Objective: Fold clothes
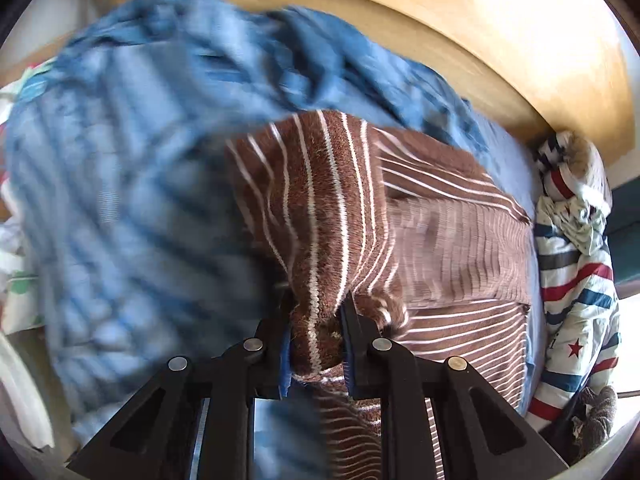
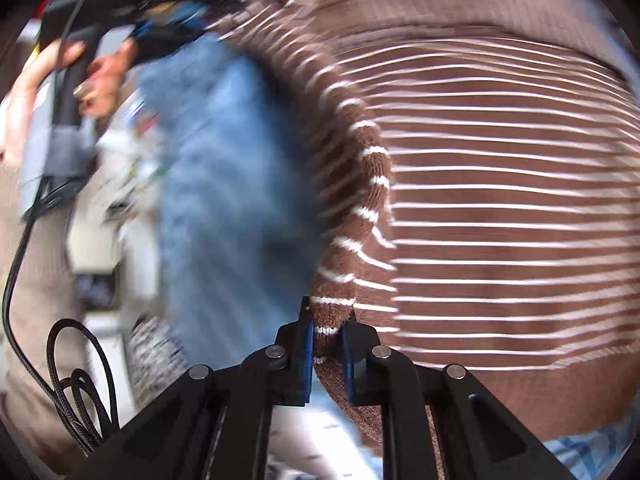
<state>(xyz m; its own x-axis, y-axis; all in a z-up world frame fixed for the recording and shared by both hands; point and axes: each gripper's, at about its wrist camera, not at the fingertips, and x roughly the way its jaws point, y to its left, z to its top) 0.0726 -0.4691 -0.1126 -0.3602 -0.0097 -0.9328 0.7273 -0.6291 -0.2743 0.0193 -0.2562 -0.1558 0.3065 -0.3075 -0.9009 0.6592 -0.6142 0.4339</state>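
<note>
Left hand-held gripper (image 1: 316, 344) clamped on bunched edge of brown knit sweater with thin white stripes (image 1: 440, 240). Right hand-held gripper (image 2: 328, 344) clamped on same sweater. Sweater raised between both, over blue checked cloth (image 1: 140, 160) on bed. Frames blurred. Judged: fold in hand; next, lay flat with edges aligned.

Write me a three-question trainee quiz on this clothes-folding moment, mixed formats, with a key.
1. True or false: the left gripper is shut on the brown striped sweater.
2. Multiple choice: what does the right gripper hold? A) the blue plaid garment B) the brown striped sweater C) nothing
3. Fill in: in the left wrist view, the white garment with red and blue stripes and a star lies to the ____ of the sweater.

Key: 1 true; 2 B; 3 right.
</note>
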